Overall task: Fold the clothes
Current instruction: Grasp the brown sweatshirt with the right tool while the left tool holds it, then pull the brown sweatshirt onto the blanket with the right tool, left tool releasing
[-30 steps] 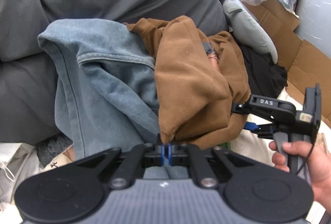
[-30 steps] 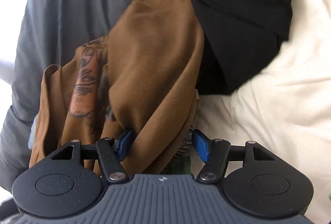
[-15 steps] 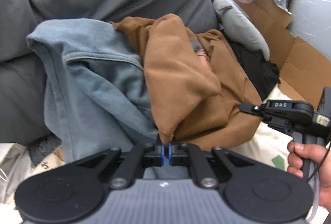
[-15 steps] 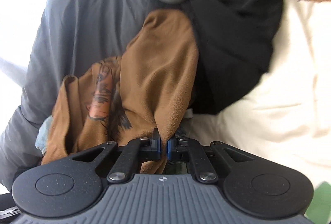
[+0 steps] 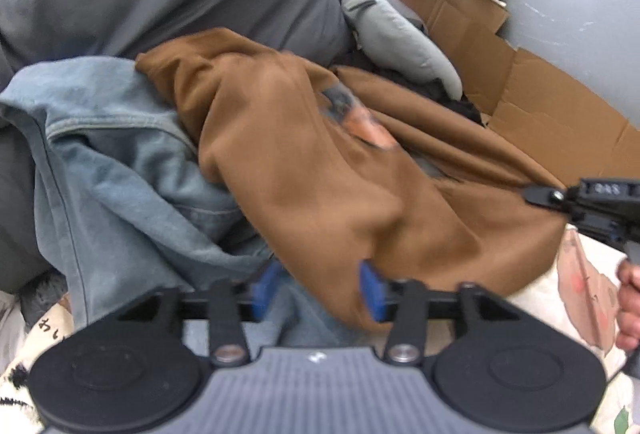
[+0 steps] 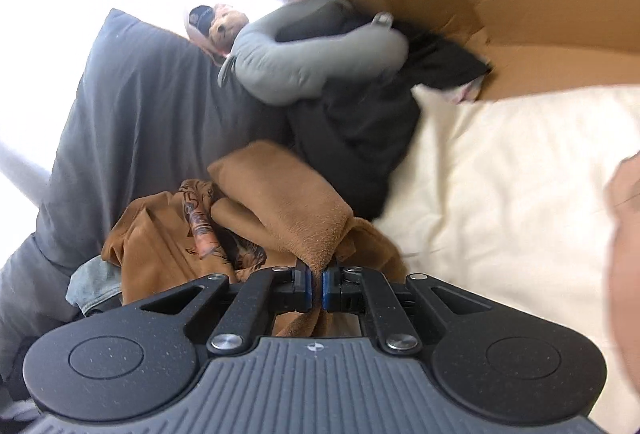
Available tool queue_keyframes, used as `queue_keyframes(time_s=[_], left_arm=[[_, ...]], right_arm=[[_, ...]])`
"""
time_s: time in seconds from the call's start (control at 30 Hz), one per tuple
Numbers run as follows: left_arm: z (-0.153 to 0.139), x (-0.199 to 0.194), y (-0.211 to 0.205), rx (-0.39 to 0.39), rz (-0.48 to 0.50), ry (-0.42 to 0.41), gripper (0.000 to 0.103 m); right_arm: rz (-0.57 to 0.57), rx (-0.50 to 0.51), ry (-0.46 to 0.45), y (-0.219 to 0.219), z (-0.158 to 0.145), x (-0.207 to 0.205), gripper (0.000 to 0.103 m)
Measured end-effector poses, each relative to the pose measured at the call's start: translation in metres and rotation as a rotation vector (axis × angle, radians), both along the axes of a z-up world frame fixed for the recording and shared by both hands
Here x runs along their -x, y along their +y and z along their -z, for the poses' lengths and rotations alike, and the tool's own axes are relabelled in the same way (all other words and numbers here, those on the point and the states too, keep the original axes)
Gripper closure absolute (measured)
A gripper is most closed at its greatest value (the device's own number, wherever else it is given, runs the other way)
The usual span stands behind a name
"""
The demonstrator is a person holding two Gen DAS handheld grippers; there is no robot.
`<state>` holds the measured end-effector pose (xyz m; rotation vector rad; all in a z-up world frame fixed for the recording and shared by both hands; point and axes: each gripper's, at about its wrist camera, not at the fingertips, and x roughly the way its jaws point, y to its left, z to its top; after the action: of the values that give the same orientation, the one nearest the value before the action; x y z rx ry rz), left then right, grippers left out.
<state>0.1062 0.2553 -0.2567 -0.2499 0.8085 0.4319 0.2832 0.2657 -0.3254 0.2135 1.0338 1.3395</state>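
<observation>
Pinching brown shirt (image 6: 280,205), right tool (image 6: 316,288); left tool (image 5: 318,290) just opened.

right gripper (image 5: 592,211) cut off at edge, brown garment (image 5: 340,193) motion-blurred

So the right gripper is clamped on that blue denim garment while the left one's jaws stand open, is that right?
Not quite. The right gripper is clamped on the brown sweatshirt, not the denim garment, as the right wrist view shows. The left gripper has indeed just opened, gripping nothing.
</observation>
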Motion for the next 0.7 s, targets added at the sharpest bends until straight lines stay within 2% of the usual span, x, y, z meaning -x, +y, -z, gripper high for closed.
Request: queue_keyframes(time_s=[0.13, 0.33, 0.53, 0.7], left_arm=[[0.0, -0.007, -0.004, -0.002, 0.008, -0.002, 0.033], [0.01, -0.019, -0.006, -0.016, -0.015, 0.026, 0.026], [0.033, -0.031, -0.015, -0.006, 0.002, 0.1, 0.024], [0.046, -0.038, -0.029, 0.01, 0.044, 0.127, 0.024]], right_arm=[[0.0, 0.031, -0.046, -0.028, -0.012, -0.016, 0.101], [0.002, 0.098, -0.087, -0.076, -0.022, -0.039, 0.101], [-0.05, 0.181, -0.132, -0.129, -0.034, -0.052, 0.101], [0.015, 0.212, -0.127, -0.185, -0.04, -0.063, 0.101]])
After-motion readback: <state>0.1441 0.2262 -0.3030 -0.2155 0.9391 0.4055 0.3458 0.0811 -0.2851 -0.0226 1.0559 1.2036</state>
